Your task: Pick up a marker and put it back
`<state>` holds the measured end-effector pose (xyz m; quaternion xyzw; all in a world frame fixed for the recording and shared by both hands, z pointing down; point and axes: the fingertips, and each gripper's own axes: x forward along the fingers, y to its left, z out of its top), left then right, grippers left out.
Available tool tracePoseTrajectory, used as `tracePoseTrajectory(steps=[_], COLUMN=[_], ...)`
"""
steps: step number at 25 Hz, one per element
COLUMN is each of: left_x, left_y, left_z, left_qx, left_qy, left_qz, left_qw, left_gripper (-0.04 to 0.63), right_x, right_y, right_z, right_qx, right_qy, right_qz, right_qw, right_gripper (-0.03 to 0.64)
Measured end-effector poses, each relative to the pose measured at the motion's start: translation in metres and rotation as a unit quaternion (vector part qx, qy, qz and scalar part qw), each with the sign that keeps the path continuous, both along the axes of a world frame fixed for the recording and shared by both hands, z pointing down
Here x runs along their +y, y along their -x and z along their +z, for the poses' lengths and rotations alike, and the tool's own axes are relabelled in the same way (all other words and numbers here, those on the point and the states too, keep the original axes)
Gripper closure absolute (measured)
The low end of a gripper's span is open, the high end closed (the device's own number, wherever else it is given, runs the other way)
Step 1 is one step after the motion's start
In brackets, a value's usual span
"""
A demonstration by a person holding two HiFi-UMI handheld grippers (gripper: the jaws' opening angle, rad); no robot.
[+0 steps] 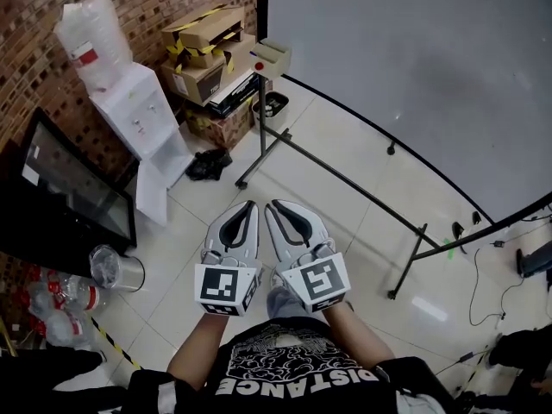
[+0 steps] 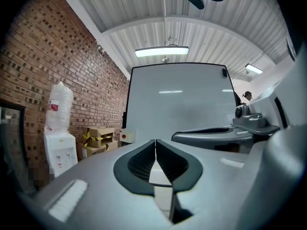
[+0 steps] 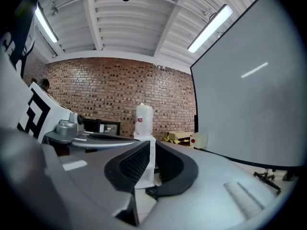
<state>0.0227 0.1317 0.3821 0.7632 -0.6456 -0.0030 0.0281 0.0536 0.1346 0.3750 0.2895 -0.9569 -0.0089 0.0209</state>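
While I am looking down through the head view, I am judging that the task is not begun yet - no marker is picked up, so both the picking and the putting back are remaining. I am not finding the marker itself in any view. My guess is that it is waiting in the small holder (image 1: 274, 56) at the corner of the whiteboard (image 1: 414, 76), but the holder is too small here to tell what is lying inside.

The left tongs (image 1: 252, 203) are staying low in front of the person's body, above the tiled floor (image 1: 345, 222) and well apart from the whiteboard. In the left gripper view its two jaws are pressing together at the tips, and only the bare hollow between the pads is showing; nothing is sitting in it.

The right tongs (image 1: 270, 203) are hanging just beside the left one, almost parallel to it. In the right gripper view its jaws are closing down to a thin slit at most - through it I am seeing only the white water dispenser (image 3: 145, 123) far behind, against the brick wall. These tongs are also pinching nothing and touching nothing.
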Motion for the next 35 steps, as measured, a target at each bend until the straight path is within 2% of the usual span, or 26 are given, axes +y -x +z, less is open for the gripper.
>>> tracePoseTrajectory(steps=[12,24,35], left_x=[-0.123,-0.184,-0.256], left_y=[0.020,0.046,0.081], left_z=[-0.007,-0.005,0.001], left_qx=[-0.010,-0.011,-0.002], left_qy=[0.006,0.009,0.006], left_qz=[-0.006,-0.029,-0.018], left_qw=[0.9999,0.9995,0.9998], left_gripper=[0.584,0.584,0.584], right_x=[-0.123,-0.187,-0.257], right_y=[0.027,0.050,0.086], right_z=[-0.010,-0.012,-0.004], right_qx=[-0.007,-0.006,0.014], right_qy=[0.005,-0.005,-0.012], right_qz=[-0.016,-0.037,-0.029], right_qw=[1.000,0.999,0.999], right_gripper=[0.604,0.604,0.601])
